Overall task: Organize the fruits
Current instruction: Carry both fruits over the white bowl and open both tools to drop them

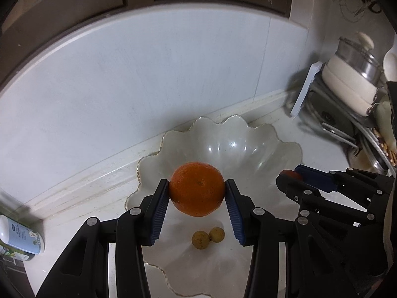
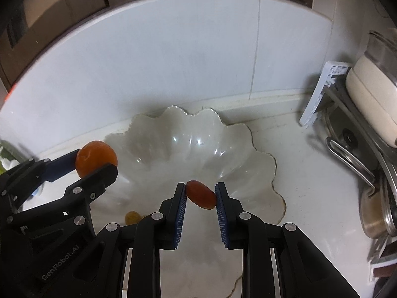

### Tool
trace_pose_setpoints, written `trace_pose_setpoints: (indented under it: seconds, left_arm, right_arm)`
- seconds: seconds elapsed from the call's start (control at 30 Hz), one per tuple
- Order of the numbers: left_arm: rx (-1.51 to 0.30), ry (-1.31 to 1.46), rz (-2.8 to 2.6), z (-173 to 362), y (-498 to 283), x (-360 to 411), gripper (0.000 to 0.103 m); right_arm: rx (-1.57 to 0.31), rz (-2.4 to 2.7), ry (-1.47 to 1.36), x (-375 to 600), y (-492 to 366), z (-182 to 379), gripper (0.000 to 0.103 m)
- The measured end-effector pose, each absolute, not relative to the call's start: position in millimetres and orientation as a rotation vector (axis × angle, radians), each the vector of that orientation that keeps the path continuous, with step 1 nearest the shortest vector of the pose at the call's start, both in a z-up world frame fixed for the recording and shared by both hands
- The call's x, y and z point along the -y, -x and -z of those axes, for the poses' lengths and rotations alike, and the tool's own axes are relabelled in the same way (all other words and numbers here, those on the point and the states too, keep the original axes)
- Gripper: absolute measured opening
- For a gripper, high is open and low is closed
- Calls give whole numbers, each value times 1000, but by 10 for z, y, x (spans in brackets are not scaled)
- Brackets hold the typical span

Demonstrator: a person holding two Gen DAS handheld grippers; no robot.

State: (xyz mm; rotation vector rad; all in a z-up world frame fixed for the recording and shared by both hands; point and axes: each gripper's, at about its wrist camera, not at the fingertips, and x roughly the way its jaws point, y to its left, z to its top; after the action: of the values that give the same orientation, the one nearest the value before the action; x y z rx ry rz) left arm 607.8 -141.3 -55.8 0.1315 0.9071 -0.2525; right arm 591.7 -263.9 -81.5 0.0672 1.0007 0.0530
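Observation:
My left gripper (image 1: 197,188) is shut on an orange (image 1: 196,188), held above a white scalloped bowl (image 1: 248,134) on the counter. Two small yellow-brown round fruits (image 1: 208,238) lie on the bowl's floor below the orange. My right gripper (image 2: 200,195) is shut on a small reddish-brown oval fruit (image 2: 201,195) over the same bowl (image 2: 188,134). In the right wrist view the left gripper (image 2: 95,162) shows at the left with the orange (image 2: 95,157), and one yellow-brown fruit (image 2: 132,217) peeks out. The right gripper (image 1: 291,177) appears at the right of the left wrist view.
A white tiled wall (image 1: 148,74) stands just behind the bowl. At the right is a dish rack (image 2: 347,149) with a cream pot (image 1: 347,84) and metal lids. A white and blue container (image 1: 19,236) lies at the left on the counter.

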Motion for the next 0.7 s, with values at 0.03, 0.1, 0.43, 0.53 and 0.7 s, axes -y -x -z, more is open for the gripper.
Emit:
trace_pose_setpoints:
  seconds: [0.03,0.1,0.43,0.53,0.7]
  left_arm:
    - [-919,-134,254,594,-6114,1421,45]
    - [-940,-133,256,647,-6172,1425,45]
    - [-1029,-136,276,905,-6334,1489,45]
    - [-1042,-144,272,946,-6354,1498,45]
    - [-1069,-151,281,1014,-6393,1511,45]
  right_arm:
    - [-1009,-52,-66,2638,-5936,841,25]
    - [-1030,-49,-65,2647,-5987,908,25]
    - [-1116,-38,-38,2681,-6159,1155,25]
    - [-1139,-35,-35,2694,-6186,1226,25]
    - [-1164,-27,-25,2726,-6210,1299,25]
